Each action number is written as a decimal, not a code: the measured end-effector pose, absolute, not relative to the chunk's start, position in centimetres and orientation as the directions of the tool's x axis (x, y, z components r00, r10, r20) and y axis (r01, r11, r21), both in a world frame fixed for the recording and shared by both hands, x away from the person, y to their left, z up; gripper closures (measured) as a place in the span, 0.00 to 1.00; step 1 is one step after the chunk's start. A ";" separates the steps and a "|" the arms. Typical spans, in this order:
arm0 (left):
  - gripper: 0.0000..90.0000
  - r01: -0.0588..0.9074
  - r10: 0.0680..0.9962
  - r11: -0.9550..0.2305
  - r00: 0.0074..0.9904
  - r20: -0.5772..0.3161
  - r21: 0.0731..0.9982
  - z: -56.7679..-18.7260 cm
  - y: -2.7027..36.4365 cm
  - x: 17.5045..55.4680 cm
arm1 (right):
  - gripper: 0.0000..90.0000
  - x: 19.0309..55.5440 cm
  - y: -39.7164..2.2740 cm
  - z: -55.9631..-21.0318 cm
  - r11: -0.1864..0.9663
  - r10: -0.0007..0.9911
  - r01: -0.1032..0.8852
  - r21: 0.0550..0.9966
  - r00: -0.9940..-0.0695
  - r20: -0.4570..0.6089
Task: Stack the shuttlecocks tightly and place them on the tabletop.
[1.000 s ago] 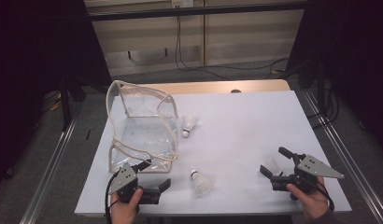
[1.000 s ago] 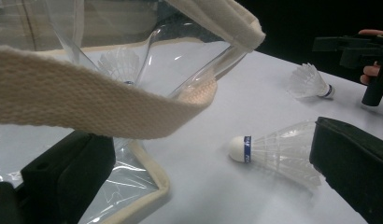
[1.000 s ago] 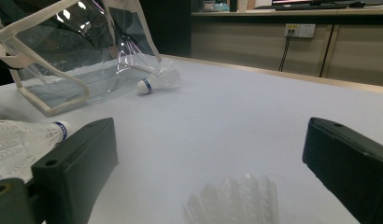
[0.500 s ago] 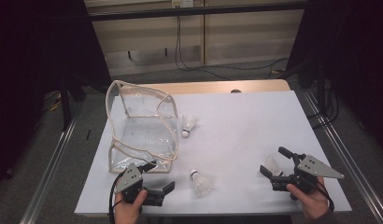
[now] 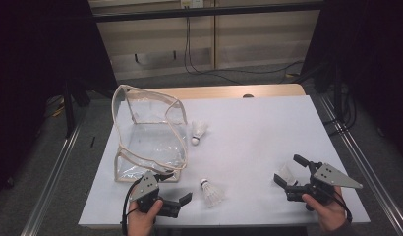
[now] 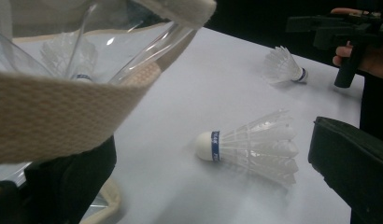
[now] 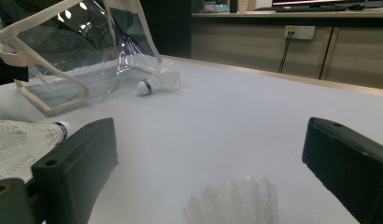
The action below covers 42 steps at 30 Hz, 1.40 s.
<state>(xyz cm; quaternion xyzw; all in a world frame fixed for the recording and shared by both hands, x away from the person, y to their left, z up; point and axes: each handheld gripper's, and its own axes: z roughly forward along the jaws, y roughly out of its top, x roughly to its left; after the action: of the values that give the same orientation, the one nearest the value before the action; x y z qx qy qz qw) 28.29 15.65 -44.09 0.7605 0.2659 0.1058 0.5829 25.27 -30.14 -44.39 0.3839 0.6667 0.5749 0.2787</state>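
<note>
Three shuttlecocks lying loose. I am swinging the left gripper, fingers apart, rightward from the clear bag toward the near shuttlecock; right gripper waiting, fingers apart.

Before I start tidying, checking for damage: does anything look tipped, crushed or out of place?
The clear bag sags crookedly with its mouth gaping. Three shuttlecocks lie scattered on their sides; none looks damaged.
</note>
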 end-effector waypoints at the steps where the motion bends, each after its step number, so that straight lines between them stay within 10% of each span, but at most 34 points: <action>1: 0.01 0.282 0.524 -0.174 0.838 -0.154 0.943 -44.1 15.6 28.3 | 0.03 25.3 -30.2 -44.4 0.045 0.833 0.191 0.980 -0.549 0.069; 42: 0.01 0.319 0.458 -0.192 0.865 -0.202 0.928 -43.8 12.0 28.3 | 0.03 25.1 -30.4 -44.3 0.049 0.834 0.184 0.982 -0.549 0.061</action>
<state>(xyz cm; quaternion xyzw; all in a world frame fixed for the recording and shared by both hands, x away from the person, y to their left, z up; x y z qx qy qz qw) 28.26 11.96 -43.81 0.7697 0.2523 0.0599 0.5834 25.10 -30.39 -44.32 0.3817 0.6668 0.5742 0.2828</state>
